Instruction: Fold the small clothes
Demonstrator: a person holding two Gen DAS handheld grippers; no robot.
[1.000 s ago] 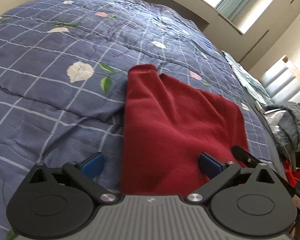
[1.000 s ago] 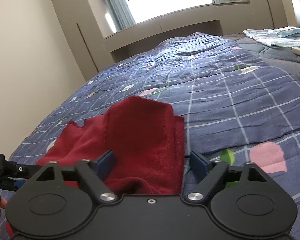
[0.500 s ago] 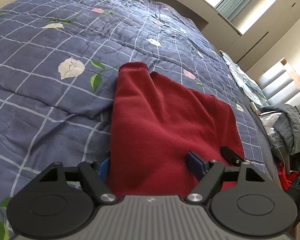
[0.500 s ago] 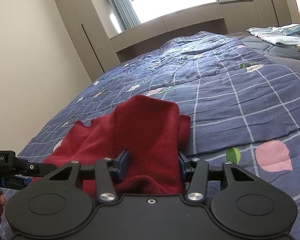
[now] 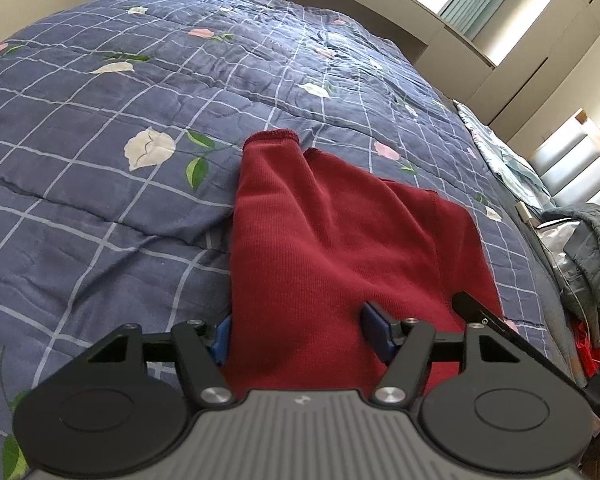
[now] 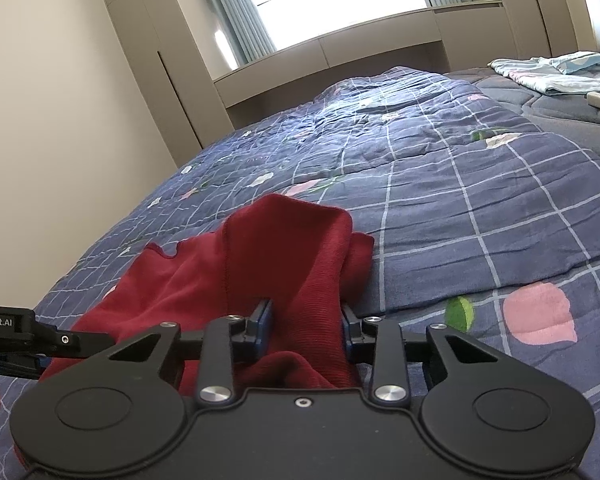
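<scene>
both claws, left (image 5: pixel 300 338) and right (image 6: pixel 305 330), now tighter than before, clamped on red garment (image 5: pixel 332 248)

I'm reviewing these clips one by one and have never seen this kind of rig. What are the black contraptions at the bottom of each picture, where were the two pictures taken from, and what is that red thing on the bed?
No robot here: a person holds a two-finger gripper in each hand, and a fisheye camera on each looks forward along its fingers. One picture is the left gripper's view, the other the right's.

The black shapes at the bottom are each gripper's own body, with blue-padded fingers.

On the blue checked quilt with printed flowers lies a red garment.

The left gripper has red cloth between its fingers, though they stand fairly wide. The right gripper has closed in on a raised bunch of it.

Each gripper also shows at the edge of the other's picture.
</scene>
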